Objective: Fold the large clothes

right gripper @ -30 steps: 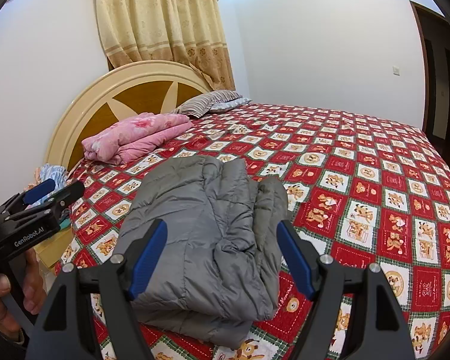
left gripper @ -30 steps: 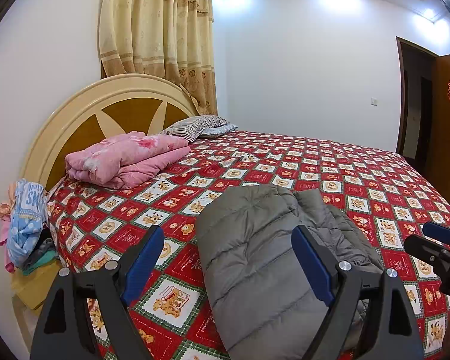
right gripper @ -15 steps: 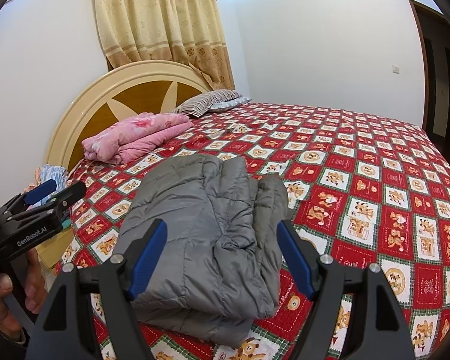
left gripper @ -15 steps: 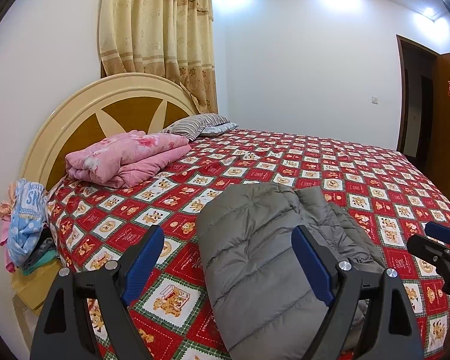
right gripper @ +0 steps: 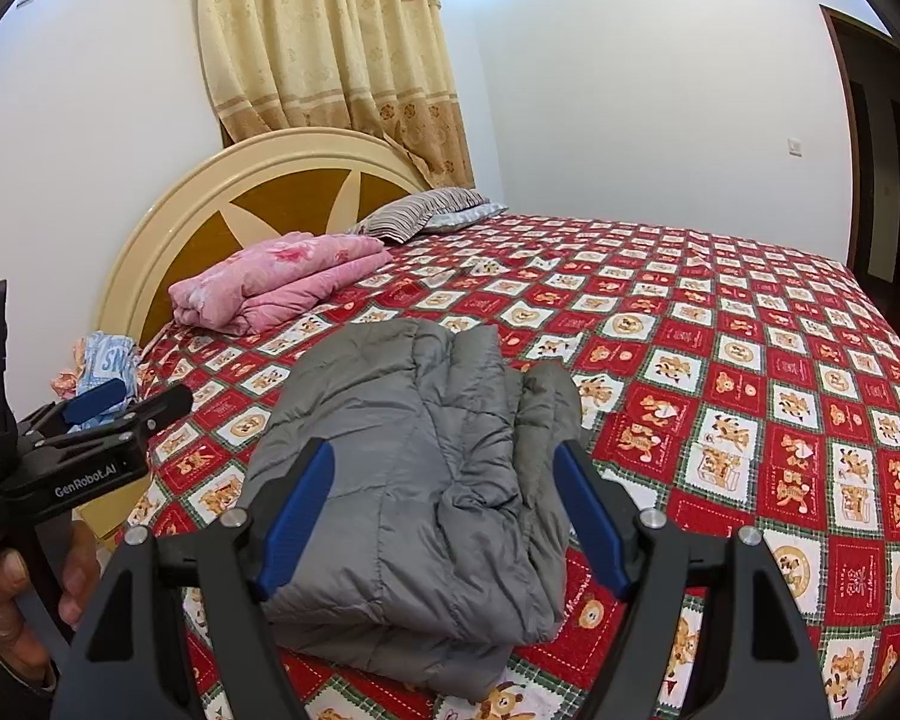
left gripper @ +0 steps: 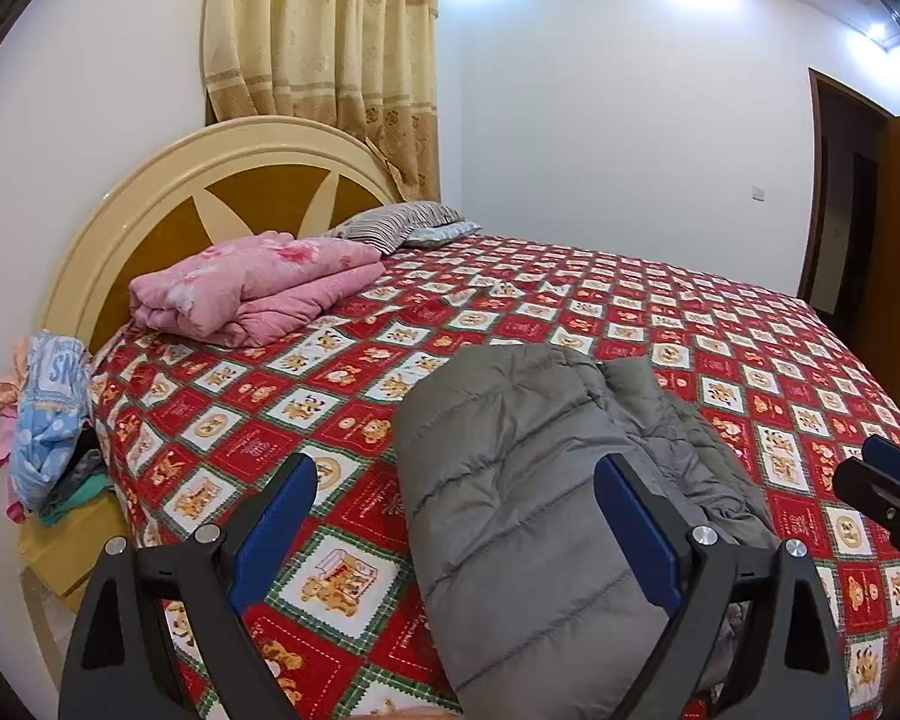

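— White walls, a cream-and-brown arched wooden headboard (left gripper: 150, 192) and a wide bed under a red patchwork bedspread printed with bears (right gripper: 750, 360). Where is the garment?

— The grey quilted puffer jacket (right gripper: 414, 468) lies near the bedspread's near edge, closer to the headboard end than the foot. It looks folded into a compact bundle, smooth panel on top, a rumpled fold along its right side.

— Is either tool holding it?

— No. The left gripper (left gripper: 456, 534) hovers above the jacket's left part, jaws spread wide and empty. The right gripper (right gripper: 444, 516) hangs over the bundle's near end, also wide open with nothing between its blue pads (right gripper: 588, 516).

— Why hold them that way?

— My guess: both are drawn back and open because the fold is mostly finished, and the person is checking the shape. The loose right fold may still want tucking.

— Anything else nearby?

— A folded pink floral quilt (left gripper: 258, 282) sits by the headboard, well apart from the jacket, with a striped pillow (left gripper: 399, 222) beyond it. A heap of pale blue and pink clothes (left gripper: 48, 420) rests off the bedspread's corner.
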A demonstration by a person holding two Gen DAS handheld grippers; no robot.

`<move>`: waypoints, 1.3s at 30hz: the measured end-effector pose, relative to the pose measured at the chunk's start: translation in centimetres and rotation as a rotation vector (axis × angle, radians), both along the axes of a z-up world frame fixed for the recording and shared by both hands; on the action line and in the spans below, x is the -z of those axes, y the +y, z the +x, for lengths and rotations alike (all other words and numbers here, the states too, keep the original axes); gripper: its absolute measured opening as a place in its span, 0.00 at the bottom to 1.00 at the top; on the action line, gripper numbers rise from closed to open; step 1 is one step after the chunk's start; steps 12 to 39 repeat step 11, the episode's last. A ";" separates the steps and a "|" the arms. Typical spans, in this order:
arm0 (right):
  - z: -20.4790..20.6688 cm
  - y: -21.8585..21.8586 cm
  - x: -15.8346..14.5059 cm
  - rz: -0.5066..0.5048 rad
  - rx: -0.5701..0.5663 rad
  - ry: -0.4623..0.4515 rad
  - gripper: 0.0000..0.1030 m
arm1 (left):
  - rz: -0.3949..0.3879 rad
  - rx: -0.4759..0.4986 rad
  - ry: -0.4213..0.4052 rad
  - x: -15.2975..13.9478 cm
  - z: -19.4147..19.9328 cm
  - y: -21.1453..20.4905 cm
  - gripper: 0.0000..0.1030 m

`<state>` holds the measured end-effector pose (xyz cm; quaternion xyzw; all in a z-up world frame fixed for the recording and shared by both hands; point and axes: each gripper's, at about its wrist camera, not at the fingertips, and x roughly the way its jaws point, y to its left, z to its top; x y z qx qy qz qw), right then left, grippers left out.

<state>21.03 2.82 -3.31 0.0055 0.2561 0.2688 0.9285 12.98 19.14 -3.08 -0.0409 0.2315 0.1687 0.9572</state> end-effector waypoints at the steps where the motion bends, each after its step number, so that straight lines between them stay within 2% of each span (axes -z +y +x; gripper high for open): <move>1: 0.0 0.0 0.0 -0.001 0.000 0.000 0.76 | -0.005 0.003 0.002 0.0 0.0 0.0 0.91; 39: 0.0 0.1 0.0 -0.002 0.000 -0.001 0.76 | -0.005 -0.007 0.003 0.2 0.1 0.1 0.91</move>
